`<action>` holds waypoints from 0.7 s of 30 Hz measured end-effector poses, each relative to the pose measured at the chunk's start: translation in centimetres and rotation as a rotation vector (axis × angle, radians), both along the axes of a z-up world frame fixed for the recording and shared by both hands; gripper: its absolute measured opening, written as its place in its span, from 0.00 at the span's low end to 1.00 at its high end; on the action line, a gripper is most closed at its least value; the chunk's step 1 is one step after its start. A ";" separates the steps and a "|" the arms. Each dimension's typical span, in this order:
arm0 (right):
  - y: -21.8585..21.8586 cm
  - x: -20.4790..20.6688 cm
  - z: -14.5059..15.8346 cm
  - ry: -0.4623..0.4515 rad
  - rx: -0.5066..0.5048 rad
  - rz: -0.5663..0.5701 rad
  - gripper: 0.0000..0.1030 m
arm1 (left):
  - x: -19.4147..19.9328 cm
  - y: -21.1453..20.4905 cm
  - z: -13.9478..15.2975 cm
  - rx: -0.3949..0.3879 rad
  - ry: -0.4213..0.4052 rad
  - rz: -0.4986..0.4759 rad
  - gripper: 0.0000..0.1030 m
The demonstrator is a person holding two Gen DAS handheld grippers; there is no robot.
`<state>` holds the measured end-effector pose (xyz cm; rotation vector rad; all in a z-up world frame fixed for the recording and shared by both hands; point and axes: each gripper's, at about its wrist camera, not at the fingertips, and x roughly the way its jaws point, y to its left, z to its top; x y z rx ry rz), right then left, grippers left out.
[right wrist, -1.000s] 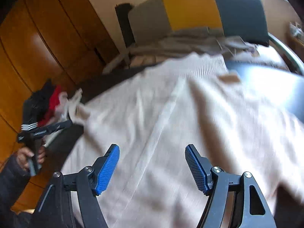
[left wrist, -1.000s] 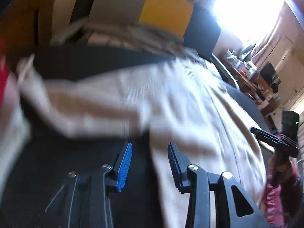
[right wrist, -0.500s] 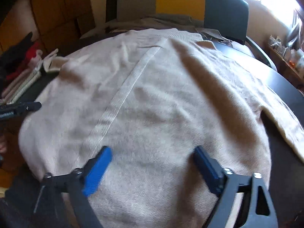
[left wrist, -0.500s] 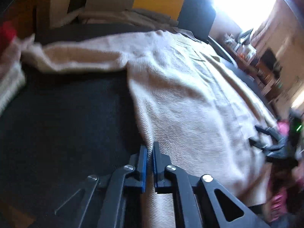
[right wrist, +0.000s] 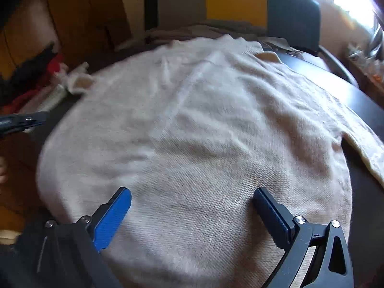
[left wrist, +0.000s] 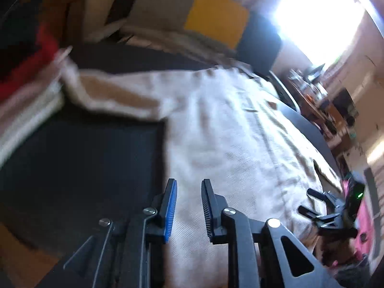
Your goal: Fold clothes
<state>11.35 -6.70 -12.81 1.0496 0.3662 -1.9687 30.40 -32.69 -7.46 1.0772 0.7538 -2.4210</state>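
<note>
1. Left wrist view, nearest first: my left gripper (left wrist: 188,207) has a narrow gap between its jaws again. Half a second ago they were pinched nearly shut at the sweater's side edge; now they are parted and empty, with only knit showing through the gap.
2. Just under and beyond those jaws lies the cream sweater (left wrist: 228,144), its left edge running straight along the dark table (left wrist: 84,163). I judge the tug that squared this edge is done — I have let go.
3. My right gripper (right wrist: 192,213) stands wide open and low over the hem, gripping nothing. It was this wide half a second ago too, so only the left one has changed.
4. Seen from the right wrist, the sweater (right wrist: 204,120) lies spread flat, front or back I cannot tell, collar at the far end. The picture is blurred, but the body looks smoother than a second ago.
5. Farther left, one sleeve (left wrist: 115,96) reaches out toward a stack of clothes (left wrist: 26,84) at the table's edge. The other sleeve (right wrist: 364,151) trails off to the right.
6. Farthest off, a chair with a grey, yellow and dark back (right wrist: 237,2) stands behind the collar.
7. Spreading looks finished, I think — a sleeve fold comes next.
</note>
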 end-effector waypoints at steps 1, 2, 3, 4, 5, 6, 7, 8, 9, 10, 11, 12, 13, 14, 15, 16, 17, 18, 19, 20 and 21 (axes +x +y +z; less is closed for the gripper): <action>0.9 -0.5 1.1 0.019 -0.037 -0.022 0.98 | -1.2 0.5 0.1 -0.020 -0.009 -0.027 0.21; 1.7 -1.0 1.7 0.027 -0.059 -0.041 0.99 | -2.9 0.9 -0.2 -0.039 -0.027 -0.064 0.21; 2.5 -1.9 2.0 0.019 -0.076 -0.061 0.99 | -4.3 1.5 -0.7 -0.054 -0.046 -0.096 0.21; 3.4 -2.7 2.4 0.010 -0.093 -0.080 0.99 | -5.5 2.0 -1.2 -0.069 -0.070 -0.120 0.21; 4.1 -3.5 2.5 0.002 -0.099 -0.098 0.99 | -6.7 2.6 -2.1 -0.084 -0.104 -0.145 0.21; 4.6 -4.1 2.0 -0.007 -0.076 -0.115 0.99 | -7.2 3.0 -2.8 -0.097 -0.124 -0.153 0.21; 5.0 -4.7 1.1 -0.024 -0.041 -0.132 0.99 | -7.4 3.3 -3.6 -0.110 -0.138 -0.156 0.21; 5.4 -5.4 0.2 -0.041 -0.006 -0.150 0.99 | -7.6 3.7 -4.3 -0.123 -0.152 -0.160 0.21; 5.9 -5.5 -0.6 -0.042 0.025 -0.158 1.00 | -7.3 3.8 -4.6 -0.131 -0.153 -0.159 0.22; 6.5 -4.8 -1.2 -0.004 0.049 -0.142 1.00 | -6.9 4.0 -4.8 -0.136 -0.151 -0.158 0.24; 7.1 -4.2 -1.7 0.025 0.064 -0.131 1.00 | -6.4 3.9 -4.8 -0.121 -0.145 -0.145 0.23; 7.6 -3.8 -1.9 0.037 0.064 -0.129 1.00 | -6.4 3.8 -4.8 -0.113 -0.146 -0.140 0.23; 8.0 -3.5 -2.0 0.042 0.059 -0.130 1.00 | -6.5 3.7 -4.7 -0.109 -0.148 -0.137 0.23; 8.2 -3.6 -2.0 0.035 0.047 -0.138 1.00 | -6.6 3.6 -4.7 -0.105 -0.151 -0.135 0.23; 8.4 -3.6 -2.0 0.034 0.038 -0.144 1.00 | -6.6 3.6 -4.6 -0.101 -0.153 -0.133 0.23; 8.3 -3.6 -2.0 0.045 0.037 -0.145 1.00 | -6.7 3.5 -4.6 -0.097 -0.155 -0.131 0.23; 8.1 -3.5 -2.0 0.054 0.035 -0.146 1.00 | -7.2 3.6 -4.3 -0.099 -0.171 -0.128 0.23; 7.9 -3.4 -1.8 0.051 0.031 -0.147 1.00 | -7.4 3.7 -4.1 -0.098 -0.180 -0.124 0.23; 8.0 -3.6 -1.5 0.032 0.024 -0.147 1.00 | -8.1 4.0 -3.6 -0.087 -0.155 -0.121 0.23; 8.5 -4.0 -0.9 0.007 0.002 -0.160 0.99 | -9.1 4.3 -3.0 -0.074 -0.122 -0.117 0.23; 9.5 -4.5 0.0 -0.011 -0.041 -0.196 0.98 | -8.8 4.0 -2.6 -0.068 -0.096 -0.116 0.23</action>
